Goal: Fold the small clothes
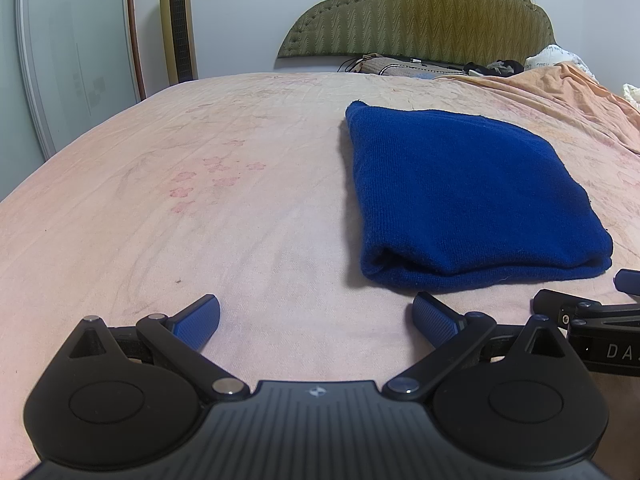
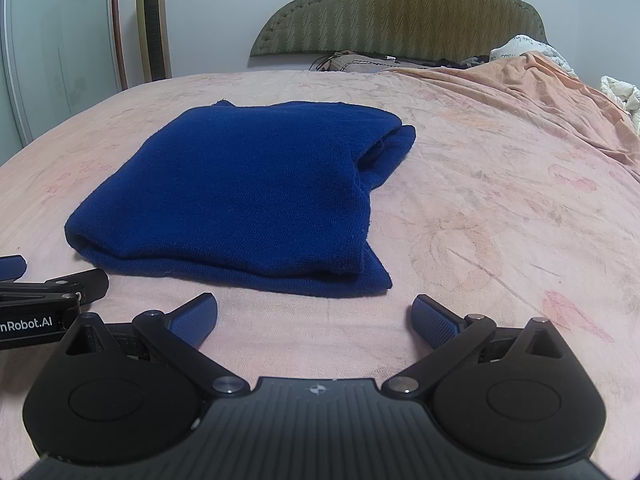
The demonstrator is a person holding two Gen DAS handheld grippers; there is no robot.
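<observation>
Left wrist view, nearest first: the left tongs hover low over the pink bed sheet, jaws spread wide and holding nothing. Just past them, ahead and off to their right, lies the blue knit garment, already folded into a thick pad, its rolled near edge facing the camera. At the right border of this view the right tongs show partly.

From the right wrist view, the right tongs are likewise released and empty, and the garment lies ahead and slightly to their left, its near edge just beyond the fingertips. So the pad sits between the two tools, more squarely before the right one, which I judge the nearer. Its long axis runs away from the cameras toward the headboard. A loose layer pokes out at the far right corner. Any further fold would probably bring the near edge toward the far one.
</observation>
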